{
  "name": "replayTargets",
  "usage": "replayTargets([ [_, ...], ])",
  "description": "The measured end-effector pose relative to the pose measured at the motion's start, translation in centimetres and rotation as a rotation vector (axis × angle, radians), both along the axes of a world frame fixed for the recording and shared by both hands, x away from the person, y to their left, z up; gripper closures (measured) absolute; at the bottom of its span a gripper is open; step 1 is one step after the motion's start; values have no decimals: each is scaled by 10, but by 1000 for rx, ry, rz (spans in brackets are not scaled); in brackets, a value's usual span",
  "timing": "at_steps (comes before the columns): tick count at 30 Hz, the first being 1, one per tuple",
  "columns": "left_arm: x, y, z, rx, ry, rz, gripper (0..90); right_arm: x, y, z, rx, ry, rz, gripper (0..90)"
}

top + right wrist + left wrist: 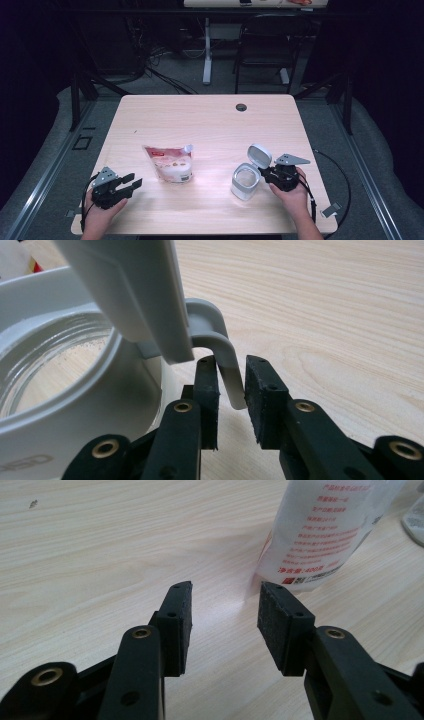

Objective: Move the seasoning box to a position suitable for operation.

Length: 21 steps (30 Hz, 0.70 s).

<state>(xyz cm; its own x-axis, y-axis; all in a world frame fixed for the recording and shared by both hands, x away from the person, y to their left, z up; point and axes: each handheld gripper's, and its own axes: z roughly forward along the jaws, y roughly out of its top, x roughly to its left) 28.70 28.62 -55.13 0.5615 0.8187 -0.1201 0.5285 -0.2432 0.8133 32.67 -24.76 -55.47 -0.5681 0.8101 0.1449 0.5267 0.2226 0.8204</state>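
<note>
A white pouch point(170, 164) with red print lies on the wooden table point(200, 120), left of centre. My left gripper point(132, 181) rests near the front left corner, open and empty. In the left gripper view its jaws point(225, 592) point at the pouch's base point(325, 530) a short way ahead. A clear jar in a white casing point(246, 181) stands front right with its flip lid point(260, 156) raised. My right gripper point(264, 172) sits just right of the jar. Its pads point(231, 362) hold the grey latch tab point(212, 320) below the lid point(125, 285). The jar point(115, 385) looks empty.
A round cable hole point(241, 107) sits near the table's far edge. A black chair point(265, 40) and a desk leg stand beyond the table. Cables trail off the right front edge. Bare wood lies between the pouch and the jar.
</note>
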Motion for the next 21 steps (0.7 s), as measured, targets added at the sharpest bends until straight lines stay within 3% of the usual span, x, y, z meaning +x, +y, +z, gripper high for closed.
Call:
replayTargets([
  [8,0,-2,0,0,1,-5,568,3,1,2,11,-8,-3,748],
  [15,1,-3,1,-8,0,-11,568,-7,-3,7,6,-13,3,683],
  [18,2,-3,4,-27,-4,-19,580,-15,-6,10,-23,-17,3,672],
  [21,3,-3,9,-51,-10,-28,597,-21,-10,13,-16,-30,-14,664],
])
